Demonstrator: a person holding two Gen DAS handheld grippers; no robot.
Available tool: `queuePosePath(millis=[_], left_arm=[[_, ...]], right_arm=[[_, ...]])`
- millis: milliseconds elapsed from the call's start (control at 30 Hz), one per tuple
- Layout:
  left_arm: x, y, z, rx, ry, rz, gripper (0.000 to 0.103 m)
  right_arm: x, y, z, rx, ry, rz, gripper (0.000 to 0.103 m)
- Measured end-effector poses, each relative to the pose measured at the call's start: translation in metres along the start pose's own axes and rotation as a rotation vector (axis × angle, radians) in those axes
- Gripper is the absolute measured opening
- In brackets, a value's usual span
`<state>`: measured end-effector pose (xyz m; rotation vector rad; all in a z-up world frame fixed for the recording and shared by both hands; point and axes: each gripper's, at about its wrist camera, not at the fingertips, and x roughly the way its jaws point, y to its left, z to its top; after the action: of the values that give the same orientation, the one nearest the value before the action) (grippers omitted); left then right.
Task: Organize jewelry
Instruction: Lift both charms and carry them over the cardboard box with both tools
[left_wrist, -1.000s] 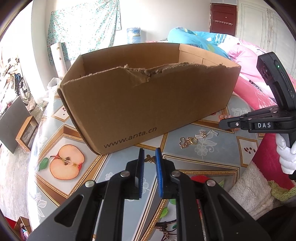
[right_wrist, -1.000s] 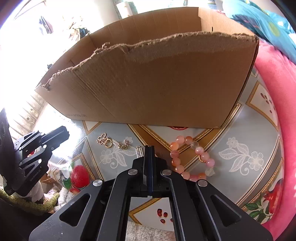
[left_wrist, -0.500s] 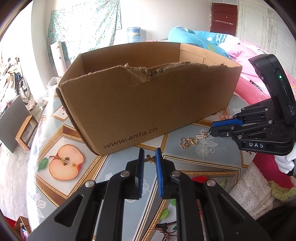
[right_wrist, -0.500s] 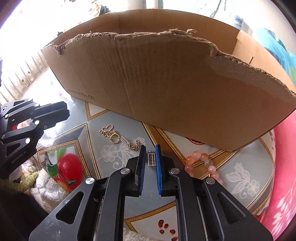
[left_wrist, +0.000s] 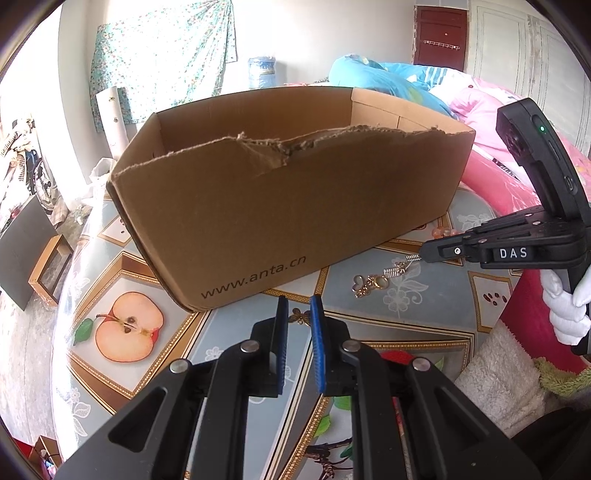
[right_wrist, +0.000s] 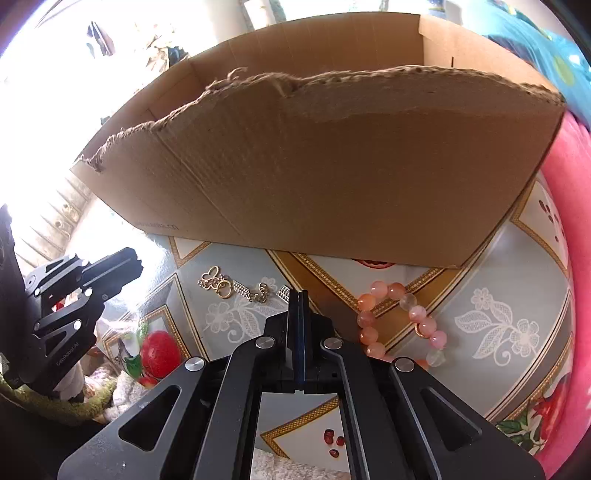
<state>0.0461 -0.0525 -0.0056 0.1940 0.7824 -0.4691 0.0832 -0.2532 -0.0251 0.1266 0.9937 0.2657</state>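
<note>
Our right gripper (right_wrist: 298, 295), jaws parted a moment ago, has pinched the small silver charm (right_wrist: 284, 291) at its tip; lifting it into the cardboard box (right_wrist: 351, 177) ahead looks next.

The cardboard box (left_wrist: 280, 206) has a tall front wall, so its floor is hidden in both views. The pink bead bracelet (right_wrist: 399, 325) is partly hidden behind the right gripper (right_wrist: 298, 295); in the left wrist view only 3 or so beads peek out. The gold charms (left_wrist: 369, 286) are too small to tell apart.
</note>
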Motion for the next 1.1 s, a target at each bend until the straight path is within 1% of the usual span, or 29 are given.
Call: queuePosePath(millis=[100,267,433,567,733,800,867,1000,1067,1100], left_arm=[[-0.003,0.000,-0.001,-0.001,-0.007,0.001,0.011],[-0.008,0.001,-0.003,-0.003,-0.014,0.005,0.011],[-0.015,0.002,-0.001,0.007,-0.026,0.000,0.011],[-0.032,0.006,0.006,-0.009,-0.056,-0.039,0.011],[-0.070,0.013,0.030,-0.010,-0.148,-0.098,0.011],[-0.083,0.019,0.043,-0.011,-0.188,-0.121,0.011],[-0.090,0.022,0.058,0.003,-0.217,-0.128,0.011],[-0.083,0.028,0.084,0.041,-0.217,-0.112,0.011],[-0.071,0.033,0.096,0.052,-0.188,-0.092,0.011],[-0.062,0.036,0.101,0.052,-0.166,-0.078,0.011]], right_arm=[[-0.008,-0.010,0.000,0.020,-0.022,0.006,0.000],[-0.022,-0.012,-0.003,0.034,-0.046,0.021,0.000],[-0.047,-0.008,0.001,0.036,-0.080,0.042,0.000],[-0.076,-0.003,0.007,0.033,-0.135,0.072,0.000],[-0.118,0.015,0.026,-0.011,-0.234,0.134,0.000],[-0.128,0.023,0.038,-0.027,-0.263,0.158,0.000],[-0.134,0.026,0.049,-0.042,-0.292,0.189,0.000],[-0.123,0.034,0.076,-0.060,-0.310,0.229,0.000],[-0.108,0.034,0.089,-0.055,-0.298,0.248,0.000],[-0.098,0.033,0.097,-0.041,-0.277,0.261,0.000]])
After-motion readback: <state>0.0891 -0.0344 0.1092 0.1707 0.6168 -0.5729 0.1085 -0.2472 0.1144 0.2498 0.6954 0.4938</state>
